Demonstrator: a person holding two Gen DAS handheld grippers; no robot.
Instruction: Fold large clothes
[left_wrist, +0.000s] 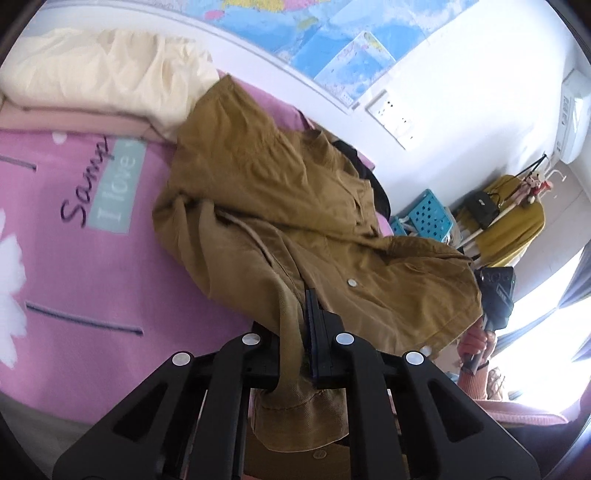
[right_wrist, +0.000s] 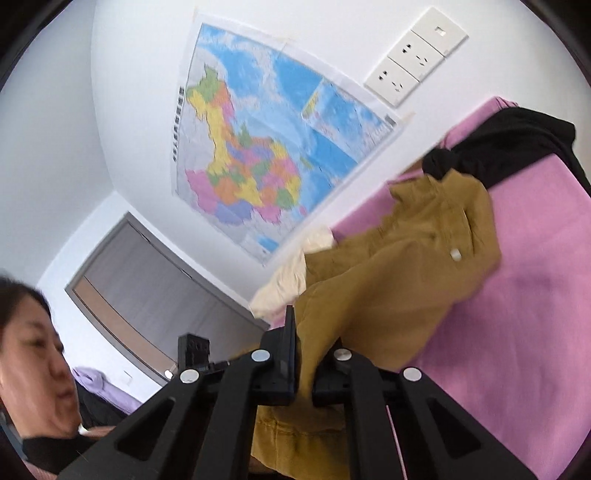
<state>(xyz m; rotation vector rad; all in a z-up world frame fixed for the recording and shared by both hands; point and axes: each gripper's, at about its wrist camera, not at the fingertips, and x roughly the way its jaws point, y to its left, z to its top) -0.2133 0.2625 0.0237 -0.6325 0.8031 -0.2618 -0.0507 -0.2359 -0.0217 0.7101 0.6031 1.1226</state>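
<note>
You are working over a bed covered by a pink printed sheet (left_wrist: 92, 258) with white flowers and dark lettering. A mustard-brown cotton jacket with white snap buttons (left_wrist: 280, 206) lies rumpled across that sheet, its near edge lifted off the bed at both ends where you hold it. Your left gripper (left_wrist: 297, 332) is pressed together on a gathered strip of the jacket's hem, and your right gripper (right_wrist: 304, 354) pinches another fold of the same cloth between its fingers. A cream crumpled quilt (left_wrist: 107, 74) is heaped at the head of the bed, touching the jacket's far end, and a black garment (right_wrist: 517, 144) lies just beyond the collar. On the white wall hangs a colourful paper map (right_wrist: 258, 147), with a row of white wall sockets (right_wrist: 413, 59) beside it. Past the foot of the bed stand blue perforated plastic baskets (left_wrist: 428, 214) and a rack carrying a yellow garment (left_wrist: 513, 221).
</note>
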